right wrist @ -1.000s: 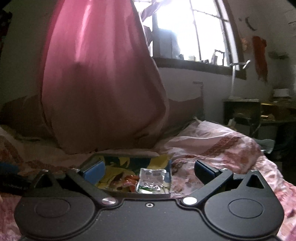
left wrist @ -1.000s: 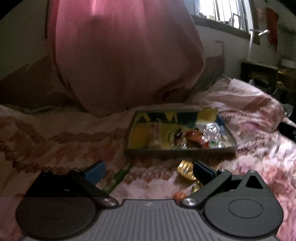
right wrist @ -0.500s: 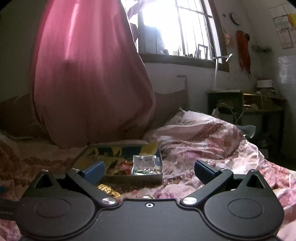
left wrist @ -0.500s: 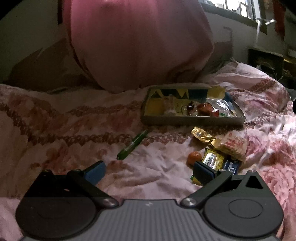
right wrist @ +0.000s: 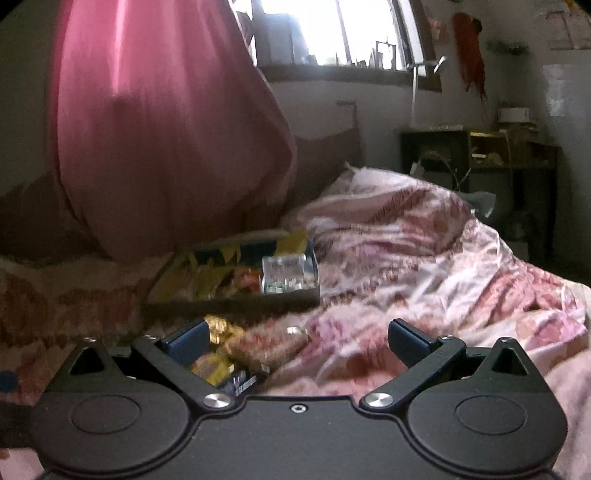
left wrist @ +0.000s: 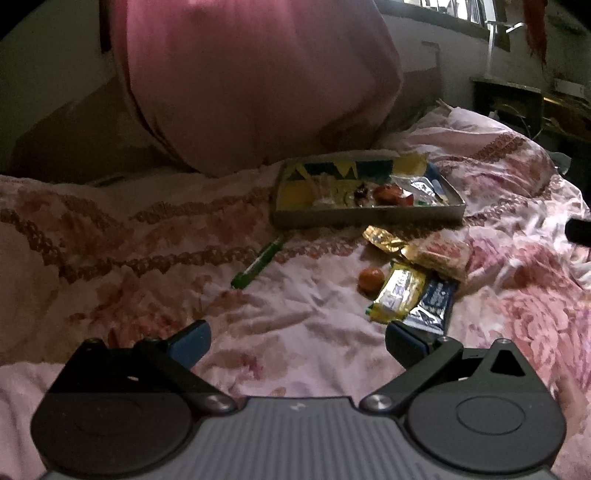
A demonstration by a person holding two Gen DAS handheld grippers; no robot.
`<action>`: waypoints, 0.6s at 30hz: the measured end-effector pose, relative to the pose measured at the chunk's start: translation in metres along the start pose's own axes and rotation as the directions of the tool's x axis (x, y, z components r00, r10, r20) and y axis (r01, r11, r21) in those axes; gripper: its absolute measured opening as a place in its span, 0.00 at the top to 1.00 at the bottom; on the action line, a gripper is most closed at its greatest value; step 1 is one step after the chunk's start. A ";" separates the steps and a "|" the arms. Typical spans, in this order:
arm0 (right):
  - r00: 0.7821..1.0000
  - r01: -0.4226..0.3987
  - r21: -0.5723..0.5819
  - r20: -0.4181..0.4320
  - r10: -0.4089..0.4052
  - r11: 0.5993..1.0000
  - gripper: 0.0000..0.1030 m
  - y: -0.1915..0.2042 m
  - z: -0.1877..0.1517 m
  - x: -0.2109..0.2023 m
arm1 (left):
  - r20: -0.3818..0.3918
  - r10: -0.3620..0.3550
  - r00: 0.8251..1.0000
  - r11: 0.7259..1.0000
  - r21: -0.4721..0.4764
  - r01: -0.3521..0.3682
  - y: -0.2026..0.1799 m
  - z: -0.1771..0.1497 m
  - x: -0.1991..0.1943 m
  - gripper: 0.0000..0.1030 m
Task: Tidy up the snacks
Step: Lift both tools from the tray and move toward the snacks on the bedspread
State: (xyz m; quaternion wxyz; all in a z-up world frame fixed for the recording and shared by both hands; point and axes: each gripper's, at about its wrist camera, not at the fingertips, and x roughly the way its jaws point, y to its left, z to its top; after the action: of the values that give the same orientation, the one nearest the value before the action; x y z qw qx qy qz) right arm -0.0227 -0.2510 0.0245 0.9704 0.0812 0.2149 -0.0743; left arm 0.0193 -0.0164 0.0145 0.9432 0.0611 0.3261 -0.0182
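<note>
A: Start close in. How do the two claws stand?

B: The left gripper (left wrist: 295, 341) has its fingers spread wide with nothing between them, only bedspread (left wrist: 155, 236) beneath. The right gripper (right wrist: 295, 341) is spread just as wide and holds nothing either.

A: And the snacks nearest them?

B: In the left view, a dark blue bar (left wrist: 432, 304) lies just ahead of the left gripper's right finger, touching a yellow bar (left wrist: 397, 293) beside it. An orange round sweet (left wrist: 371, 278) sits just left of the yellow bar. Beyond those lie a pale packet with red print (left wrist: 443, 254) and a crumpled gold wrapper (left wrist: 382, 238). In the right view the same pile shows low, behind that gripper's left finger, and is blurred.

A: Anything apart from that pile?

B: A green pen (left wrist: 258, 267) lies tilted on the bedspread, well left of the pile.

A: Farther back?

B: A shallow tray (left wrist: 369, 216) with a yellow and blue pattern rests on the bed, just beyond the gold wrapper. Inside it are a red-orange snack (left wrist: 391, 194) and a clear shiny packet (right wrist: 286, 275) toward its right end.

A: And behind?

B: A large pink cloth (right wrist: 166, 147) hangs behind the tray, with a bright window (right wrist: 332, 33) farther off.
</note>
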 end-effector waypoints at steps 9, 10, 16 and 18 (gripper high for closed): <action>0.994 0.018 -0.098 -0.104 -0.028 0.995 0.01 0.012 -0.013 -0.003 | -0.038 -0.026 0.999 1.000 -0.013 0.026 0.005 -0.007 -0.002 0.00; 0.994 0.016 -0.108 -0.109 -0.028 0.994 0.01 0.012 -0.013 -0.003 | -0.043 -0.030 0.999 1.000 -0.007 0.030 0.005 -0.007 -0.002 0.00; 0.988 0.004 -0.145 -0.151 -0.026 0.989 0.01 0.018 -0.016 0.002 | -0.054 -0.053 0.997 0.998 0.013 0.054 -0.001 -0.007 0.002 0.00; 0.985 -0.002 -0.147 -0.171 -0.024 0.989 0.01 0.019 -0.015 0.007 | -0.054 -0.058 0.997 0.998 0.016 0.059 -0.002 -0.005 0.004 0.00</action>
State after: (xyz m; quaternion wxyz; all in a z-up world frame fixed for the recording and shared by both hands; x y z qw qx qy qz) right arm -0.0195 -0.2308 0.0103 0.9511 0.0145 0.3034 -0.0564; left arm 0.0196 -0.0181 0.0080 0.9327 0.0602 0.3525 -0.0471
